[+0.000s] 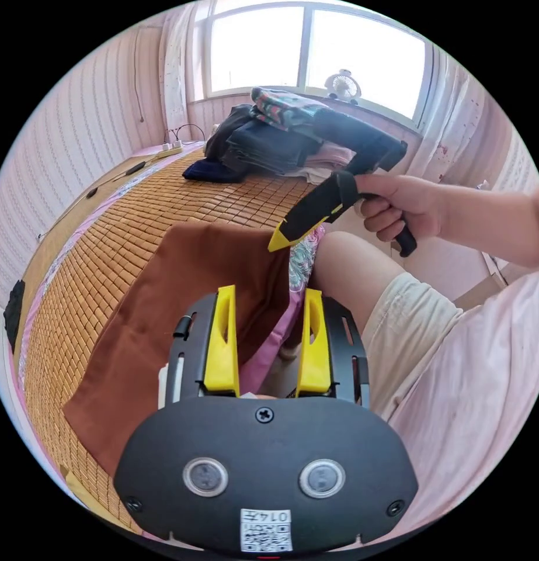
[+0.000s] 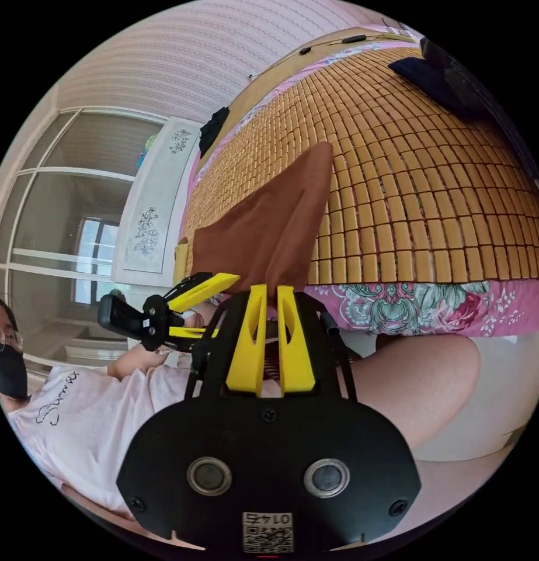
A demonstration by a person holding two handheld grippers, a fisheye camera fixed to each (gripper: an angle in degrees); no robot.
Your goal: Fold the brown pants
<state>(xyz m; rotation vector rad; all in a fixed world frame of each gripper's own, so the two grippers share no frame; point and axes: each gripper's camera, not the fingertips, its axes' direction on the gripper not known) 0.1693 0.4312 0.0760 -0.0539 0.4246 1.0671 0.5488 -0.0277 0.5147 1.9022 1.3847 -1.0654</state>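
Here the brown pants [image 1: 181,310] lie on the bed's bamboo mat [image 1: 94,263], centre left, their near edge hidden behind the left tool [image 1: 268,301], jaws apart and empty. The right gripper view has the right tool [image 2: 268,295] nearly closed; whether it grips cloth is unclear.

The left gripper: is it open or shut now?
Open. In the left gripper view, the left gripper has its yellow jaws apart, with a wide gap between them and no cloth of the brown pants held.

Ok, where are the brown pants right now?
The brown pants lie flat on the bamboo mat at the bed's near edge, between the grippers; the right gripper is at their corner.
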